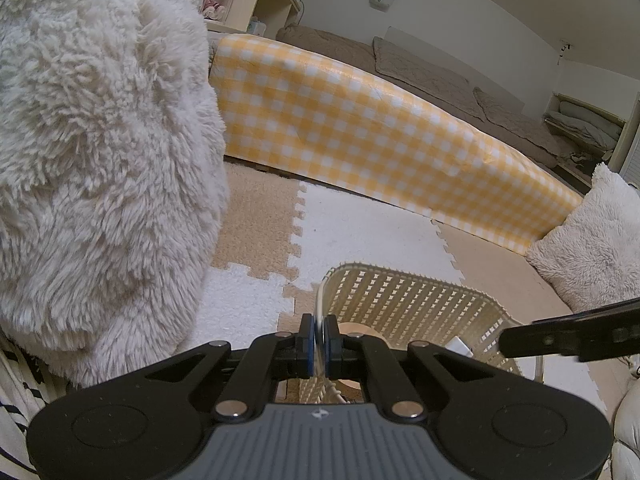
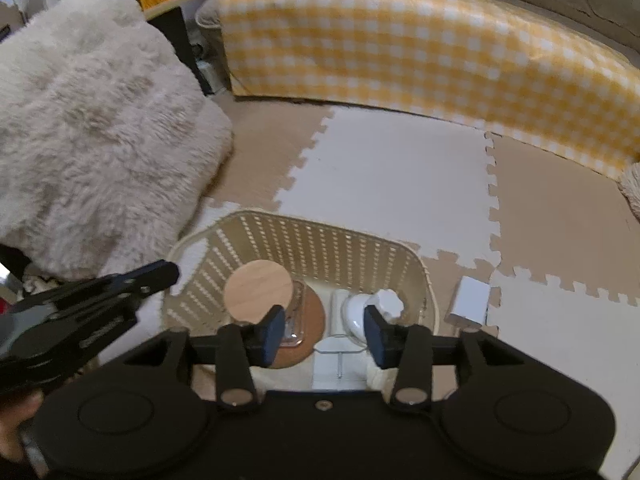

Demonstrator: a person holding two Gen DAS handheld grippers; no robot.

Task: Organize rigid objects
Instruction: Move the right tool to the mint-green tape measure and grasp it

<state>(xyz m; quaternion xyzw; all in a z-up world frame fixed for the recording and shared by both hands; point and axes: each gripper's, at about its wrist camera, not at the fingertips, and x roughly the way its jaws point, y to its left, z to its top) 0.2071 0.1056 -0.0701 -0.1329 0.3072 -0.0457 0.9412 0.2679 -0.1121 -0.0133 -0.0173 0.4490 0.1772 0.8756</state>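
Plastic basket (image 1: pixel 404 292) rim pinched by left gripper (image 1: pixel 319 338).

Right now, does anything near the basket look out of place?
Yes. A small white box lies on the mat outside the basket, by its right wall, while the other items sit inside. The left gripper is pinching the basket's rim.

The basket (image 2: pixel 304 240) stands on the floor mat (image 2: pixel 392 176), with a round wooden lid (image 2: pixel 258 290), a cork coaster (image 2: pixel 308 320) and a small white object (image 2: pixel 356 310) inside. A small box (image 2: pixel 472 298) lies just right of it, a fluffy cushion (image 2: pixel 92 128) to its left, a checked panel (image 2: pixel 420 48) behind
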